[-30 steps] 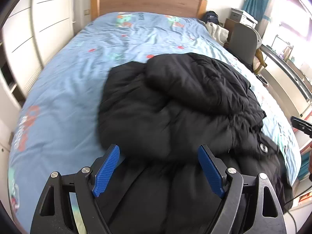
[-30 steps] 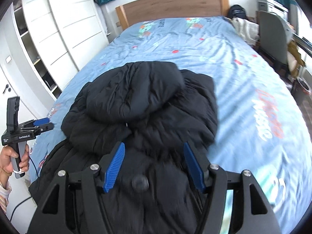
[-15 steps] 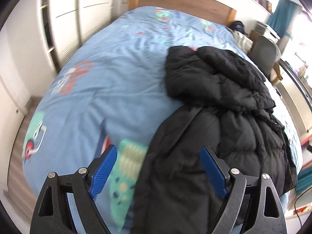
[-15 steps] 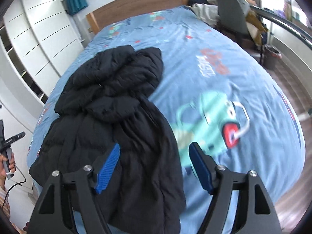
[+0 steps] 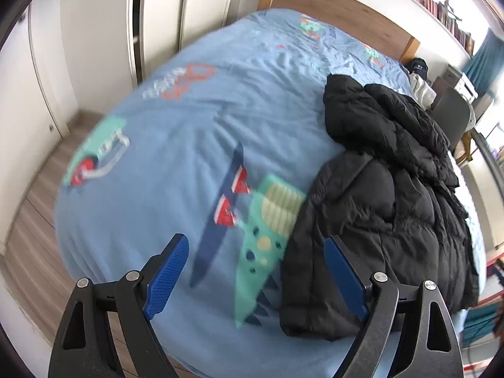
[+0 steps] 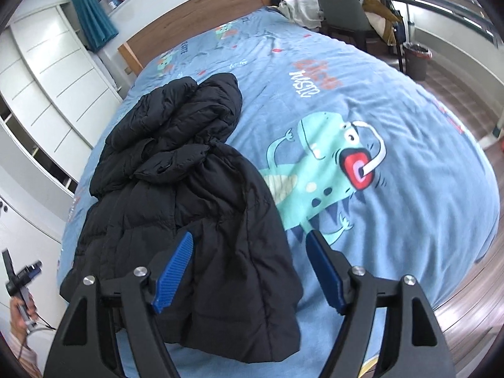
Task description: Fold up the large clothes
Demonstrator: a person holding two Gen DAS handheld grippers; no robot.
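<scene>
Both tongs farther from one jacket

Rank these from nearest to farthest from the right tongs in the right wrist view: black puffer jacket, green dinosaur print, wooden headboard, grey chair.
1. Black puffer jacket, just ahead, left.
2. Green dinosaur print, ahead, right.
3. Wooden headboard and grey chair, both far; too close to call.

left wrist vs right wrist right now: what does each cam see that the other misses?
Left wrist only: the left gripper, open over the bedspread, and the wardrobe doors seen close up.

Right wrist only: the right gripper, open above the jacket hem, the whole green dinosaur print, a waste bin, and a hand at the frame edge holding the other tool.

Both: the black puffer jacket lying folded on the bed, the wooden headboard and the grey chair.
</scene>
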